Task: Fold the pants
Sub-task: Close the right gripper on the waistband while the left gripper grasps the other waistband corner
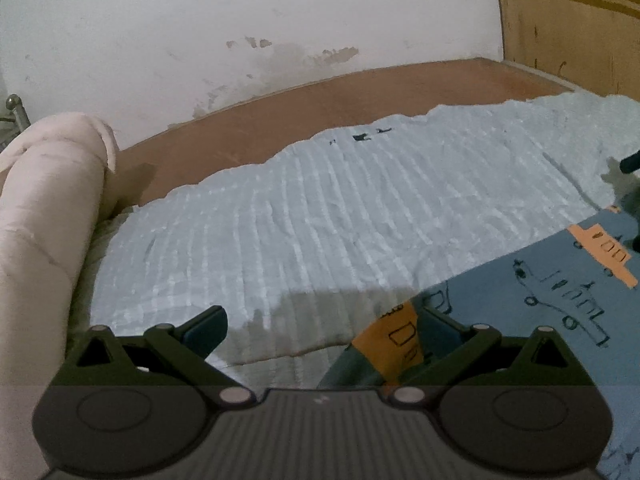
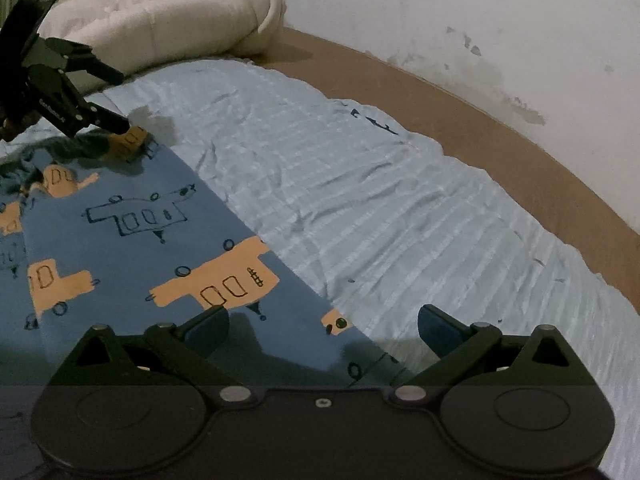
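Note:
The pants [image 2: 132, 248] are blue with orange vehicle prints and lie flat on a light blue bedspread [image 2: 360, 184]. They also show in the left wrist view [image 1: 552, 300] at the right. My left gripper [image 1: 322, 330] is open, its right finger [image 1: 438, 330] touching a raised corner of the pants. From the right wrist view the left gripper [image 2: 116, 98] sits at the pants' far corner. My right gripper [image 2: 324, 330] is open and empty, its jaws wide apart over the pants' near edge.
A rolled pink-white quilt [image 1: 44, 208] lies at the end of the bed; it also shows in the right wrist view [image 2: 168, 16]. A bare brown bed board [image 1: 320, 96] runs along a stained white wall [image 1: 240, 20]. A wooden headboard [image 1: 572, 28] stands at the right.

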`<action>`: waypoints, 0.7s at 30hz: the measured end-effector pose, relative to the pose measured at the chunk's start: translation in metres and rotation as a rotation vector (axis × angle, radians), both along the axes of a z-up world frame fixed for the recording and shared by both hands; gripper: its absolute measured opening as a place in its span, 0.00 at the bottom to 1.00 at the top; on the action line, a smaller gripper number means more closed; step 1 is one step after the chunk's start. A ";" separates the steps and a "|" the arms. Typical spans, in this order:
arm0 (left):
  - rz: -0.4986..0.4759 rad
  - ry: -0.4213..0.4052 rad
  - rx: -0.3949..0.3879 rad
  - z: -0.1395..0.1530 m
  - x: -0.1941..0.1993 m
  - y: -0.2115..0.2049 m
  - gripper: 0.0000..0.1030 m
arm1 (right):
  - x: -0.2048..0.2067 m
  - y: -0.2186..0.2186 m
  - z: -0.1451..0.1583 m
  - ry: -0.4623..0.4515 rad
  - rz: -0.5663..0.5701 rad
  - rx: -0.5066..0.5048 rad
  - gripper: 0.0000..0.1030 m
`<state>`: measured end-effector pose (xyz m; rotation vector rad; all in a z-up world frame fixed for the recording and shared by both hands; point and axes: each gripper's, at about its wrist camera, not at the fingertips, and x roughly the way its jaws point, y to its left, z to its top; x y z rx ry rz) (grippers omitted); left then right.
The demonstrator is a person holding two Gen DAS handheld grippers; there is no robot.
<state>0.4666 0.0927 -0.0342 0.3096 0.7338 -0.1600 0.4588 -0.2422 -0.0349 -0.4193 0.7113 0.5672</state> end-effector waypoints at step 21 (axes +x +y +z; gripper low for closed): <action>-0.059 0.110 -0.026 -0.010 0.019 -0.008 0.88 | 0.013 -0.011 -0.015 0.105 0.026 0.075 0.88</action>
